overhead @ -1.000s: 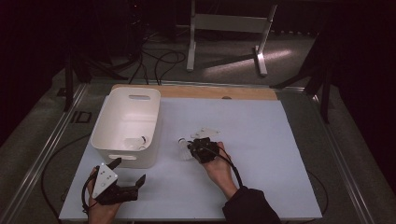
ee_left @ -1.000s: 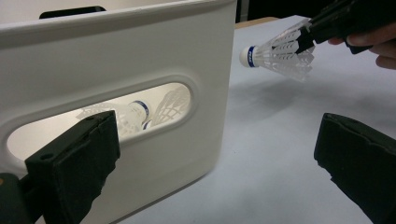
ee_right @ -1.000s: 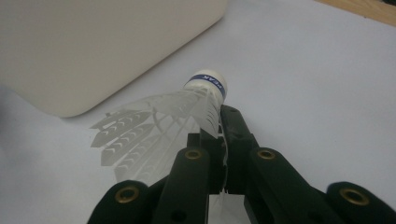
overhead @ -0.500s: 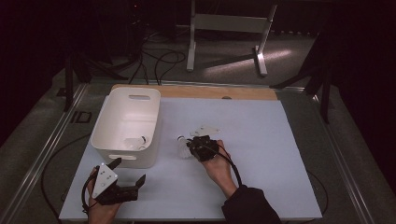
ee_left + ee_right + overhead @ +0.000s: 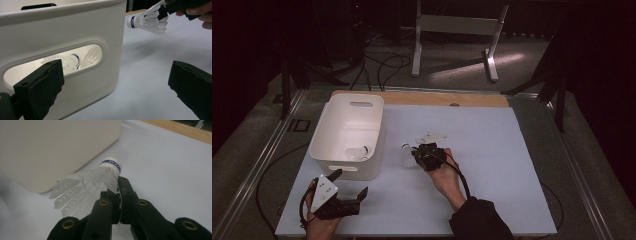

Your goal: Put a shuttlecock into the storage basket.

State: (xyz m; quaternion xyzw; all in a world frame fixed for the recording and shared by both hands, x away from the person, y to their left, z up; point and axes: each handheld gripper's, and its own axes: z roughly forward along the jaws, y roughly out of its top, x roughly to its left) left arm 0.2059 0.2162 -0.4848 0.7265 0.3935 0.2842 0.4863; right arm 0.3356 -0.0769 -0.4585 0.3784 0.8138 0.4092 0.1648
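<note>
- Shuttlecock-gathering is at the carry step: the right gripper has its jaws clamped on the feather skirt of a white shuttlecock with a blue-banded cork tip, held just above the white-covered table.
- That shuttlecock hangs just beside the near right corner of the white plastic bin with handle slots, still outside it.
- Two more white shuttlecocks lie inside the bin, seen through the handle slot.
- More white shuttlecocks lie on the table just beyond the right gripper.
- The left gripper rests near the bin's front wall, jaws wide with nothing between them.
- Next, I judge, the right hand must lift over the rim and then part its jaws above the bin's floor.
</note>
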